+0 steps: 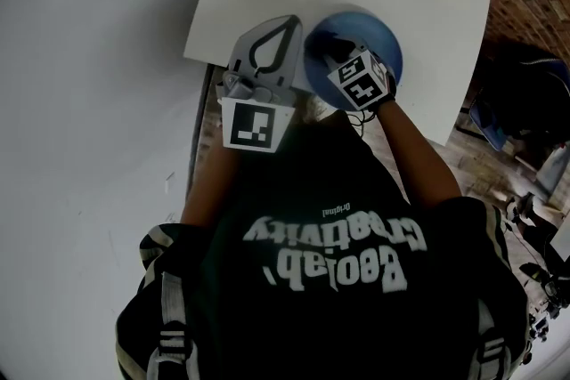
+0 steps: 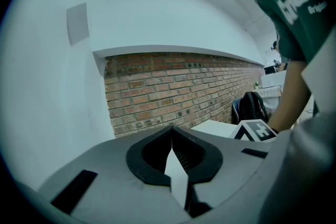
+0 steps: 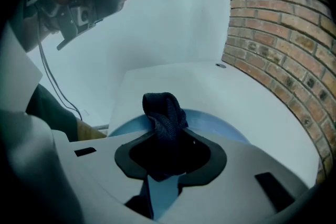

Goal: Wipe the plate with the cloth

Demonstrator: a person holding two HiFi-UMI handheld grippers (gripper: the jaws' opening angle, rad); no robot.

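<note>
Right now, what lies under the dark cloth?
The blue plate lies under the cloth. The cloth and the right gripper hide the plate's near part.

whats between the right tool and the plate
The dark cloth: the right tool is shut on it, and its bunched end sticks out over the blue plate. The right gripper view shows this best.

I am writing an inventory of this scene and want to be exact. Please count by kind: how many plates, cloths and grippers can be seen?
Round blue plate: 1
Dark blue fabric cloth: 1
Grey two-jaw grippers: 2, the left gripper and the right gripper
Total: 4
</note>
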